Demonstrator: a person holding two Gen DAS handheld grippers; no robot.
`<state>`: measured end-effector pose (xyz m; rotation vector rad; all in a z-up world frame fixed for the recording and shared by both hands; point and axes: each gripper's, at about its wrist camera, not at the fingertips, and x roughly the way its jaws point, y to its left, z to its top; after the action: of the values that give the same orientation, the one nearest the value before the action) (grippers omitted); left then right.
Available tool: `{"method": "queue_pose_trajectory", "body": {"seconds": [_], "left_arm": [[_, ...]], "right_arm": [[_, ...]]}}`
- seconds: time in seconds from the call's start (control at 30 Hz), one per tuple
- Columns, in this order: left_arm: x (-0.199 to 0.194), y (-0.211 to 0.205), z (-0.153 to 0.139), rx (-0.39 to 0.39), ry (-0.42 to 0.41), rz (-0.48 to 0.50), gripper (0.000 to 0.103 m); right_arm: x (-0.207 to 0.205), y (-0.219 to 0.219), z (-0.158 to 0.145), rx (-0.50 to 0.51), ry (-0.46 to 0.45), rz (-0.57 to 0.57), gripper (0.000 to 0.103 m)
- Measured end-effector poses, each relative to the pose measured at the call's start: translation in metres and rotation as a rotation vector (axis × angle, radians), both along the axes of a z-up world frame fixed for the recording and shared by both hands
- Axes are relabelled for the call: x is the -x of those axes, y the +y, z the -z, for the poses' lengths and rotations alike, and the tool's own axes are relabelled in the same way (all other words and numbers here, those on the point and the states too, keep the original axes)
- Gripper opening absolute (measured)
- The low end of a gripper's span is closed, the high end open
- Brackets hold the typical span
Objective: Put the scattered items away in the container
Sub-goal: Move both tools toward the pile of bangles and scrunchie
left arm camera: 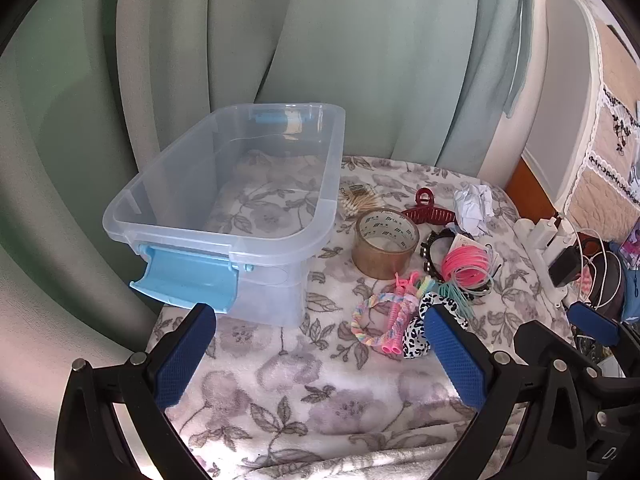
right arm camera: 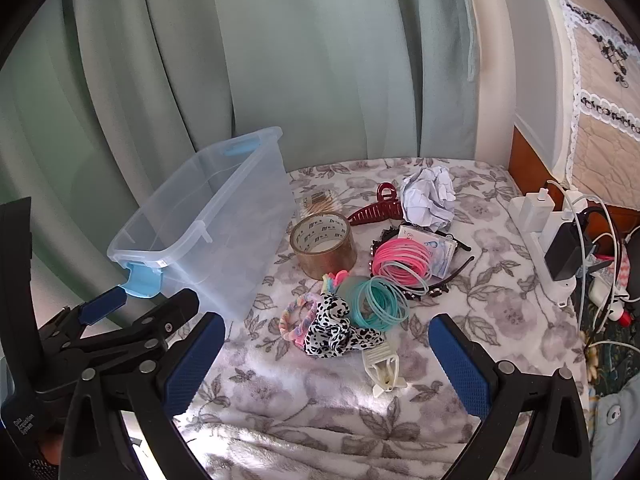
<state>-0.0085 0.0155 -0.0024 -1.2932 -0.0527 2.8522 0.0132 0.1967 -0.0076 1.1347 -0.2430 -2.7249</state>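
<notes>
A clear plastic container (left arm camera: 184, 246) with blue latches stands with nothing in it on the left of a floral blanket (left arm camera: 320, 400). To its right lies a cluster of items: a tape roll (left arm camera: 385, 246), a red claw clip (left arm camera: 426, 210), crumpled paper (left arm camera: 474, 208), pink bangles (left arm camera: 466, 266), cotton swabs (left arm camera: 358, 200) and a pastel scrunchie (left arm camera: 370, 322). My left gripper (left arm camera: 320, 316) is open just in front of the container. My right gripper (right arm camera: 326, 322) hangs open near a leopard scrunchie (right arm camera: 336, 328), teal bangles (right arm camera: 380, 300) and a white clip (right arm camera: 382, 364).
A white power strip (right arm camera: 548, 232) with chargers and tangled cables runs along the blanket's right edge. Green curtains (left arm camera: 320, 40) hang close behind the container. The blanket drops away at the left, beside the container (right arm camera: 188, 236). Bare blanket lies in front of both grippers.
</notes>
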Motion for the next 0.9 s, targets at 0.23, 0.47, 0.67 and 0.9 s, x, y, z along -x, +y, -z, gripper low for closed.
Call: {"method": "queue_pose_trajectory", "body": {"seconds": [0.23,0.47,0.67,0.9], "left_arm": [[0.01,0.017,0.019,0.006,-0.058,0.045,0.103],[0.024,0.038,0.043,-0.044,-0.128,0.125,0.103],[0.035,0.052,0.064,-0.05,-0.211,0.164,0.103],[0.047,0.058,0.083,-0.05,-0.283,0.176,0.103]], "right_arm": [[0.0,0.015,0.022,0.014,-0.058,0.031,0.103],[0.006,0.037,0.047,0.047,-0.135,0.071,0.103],[0.013,0.049,0.061,0.047,-0.187,0.097,0.103],[0.026,0.061,0.077,0.072,-0.224,0.105,0.099]]}}
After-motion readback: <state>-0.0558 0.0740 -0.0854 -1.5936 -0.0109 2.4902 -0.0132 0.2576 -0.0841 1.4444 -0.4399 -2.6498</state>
